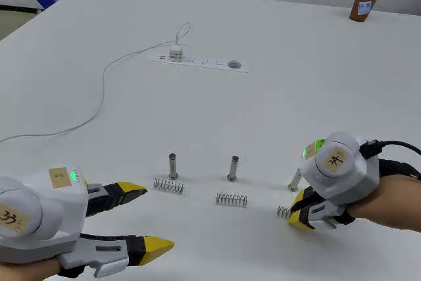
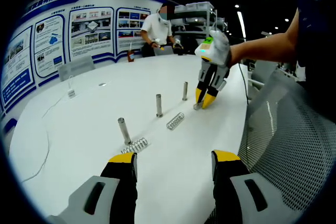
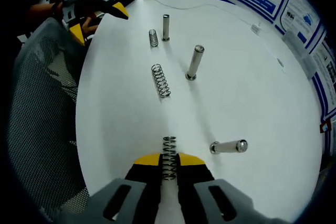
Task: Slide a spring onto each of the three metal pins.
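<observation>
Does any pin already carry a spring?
No: all three pins are bare, two springs lie on the table, and the right gripper pinches the third spring.

Left gripper (image 1: pixel 158 218) spread open; right gripper (image 1: pixel 294 210) pinched closed.

A: Head view?
B: High over the table's (image 1: pixel 276 97) near edge, looking forward and down.
A: The two gripper views?
B: Low, close above it, facing each other from opposite ends of the pin row (image 1: pixel 233 168); all three share it.
</observation>
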A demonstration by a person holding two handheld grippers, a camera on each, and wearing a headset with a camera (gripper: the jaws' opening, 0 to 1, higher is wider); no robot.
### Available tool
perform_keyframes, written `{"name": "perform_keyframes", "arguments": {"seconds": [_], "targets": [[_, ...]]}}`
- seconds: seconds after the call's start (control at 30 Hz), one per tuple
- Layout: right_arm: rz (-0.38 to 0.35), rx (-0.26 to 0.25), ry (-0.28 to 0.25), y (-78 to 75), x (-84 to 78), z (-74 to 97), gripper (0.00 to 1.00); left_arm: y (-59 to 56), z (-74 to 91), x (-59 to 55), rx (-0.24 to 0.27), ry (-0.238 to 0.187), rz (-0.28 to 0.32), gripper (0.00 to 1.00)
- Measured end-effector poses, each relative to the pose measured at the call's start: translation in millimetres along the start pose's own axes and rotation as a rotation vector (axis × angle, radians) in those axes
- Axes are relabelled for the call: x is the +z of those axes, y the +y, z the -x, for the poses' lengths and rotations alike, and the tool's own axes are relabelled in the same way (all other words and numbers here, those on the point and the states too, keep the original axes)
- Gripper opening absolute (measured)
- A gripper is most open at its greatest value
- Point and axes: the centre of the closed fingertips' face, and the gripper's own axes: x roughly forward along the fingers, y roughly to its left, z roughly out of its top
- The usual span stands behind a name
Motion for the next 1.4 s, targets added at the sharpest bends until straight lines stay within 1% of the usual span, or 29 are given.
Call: {"name": "perform_keyframes", "arguments": {"seconds": [0.13, 0.3, 0.4, 0.5, 0.6, 0.7, 0.8, 0.93, 1.03, 1.23, 1.4], "targets": [[-0.001, 0.005, -0.001, 4.0, 2.2, 2.4, 0.12, -3.7, -5.5, 3.3, -0.025, 0.007, -0.024, 0.58], [0.012, 0.009, -0.006, 9.0, 8.8, 7.5, 0.12, -9.4, -13.8, 11.2, -0.066, 0.013, -0.061, 0.56], [0.021, 0.011, -0.018, 11.4, 16.3, 11.3, 0.12, -12.7, -19.0, 17.4, -0.088, 0.009, -0.08, 0.55], [0.027, 0.023, -0.038, 14.7, 26.9, 14.8, 0.12, -16.3, -25.7, 22.9, -0.118, 0.014, -0.11, 0.54], [0.04, 0.028, -0.048, 17.0, 34.7, 15.8, 0.12, -18.8, -32.8, 26.9, -0.14, 0.023, -0.137, 0.54], [0.056, 0.034, -0.05, 19.4, 40.6, 15.1, 0.12, -23.8, -39.9, 31.6, -0.165, 0.028, -0.16, 0.53], [0.074, 0.042, -0.055, 24.3, 47.4, 14.7, 0.12, -29.7, -47.3, 32.4, -0.193, 0.037, -0.179, 0.52], [0.108, 0.058, -0.058, 32.4, 56.6, 13.3, 0.12, -37.8, -56.1, 28.7, -0.228, 0.057, -0.201, 0.49], [0.135, 0.07, -0.06, 39.5, 63.9, 12.3, 0.12, -41.4, -60.2, 27.1, -0.244, 0.066, -0.209, 0.47], [0.178, 0.097, -0.068, 51.1, 75.8, 8.2, 0.12, -44.7, -64.0, 28.7, -0.26, 0.067, -0.216, 0.44], [0.21, 0.117, -0.088, 60.3, 88.5, 9.8, 0.12, -45.7, -65.6, 30.1, -0.268, 0.068, -0.233, 0.4]]}}
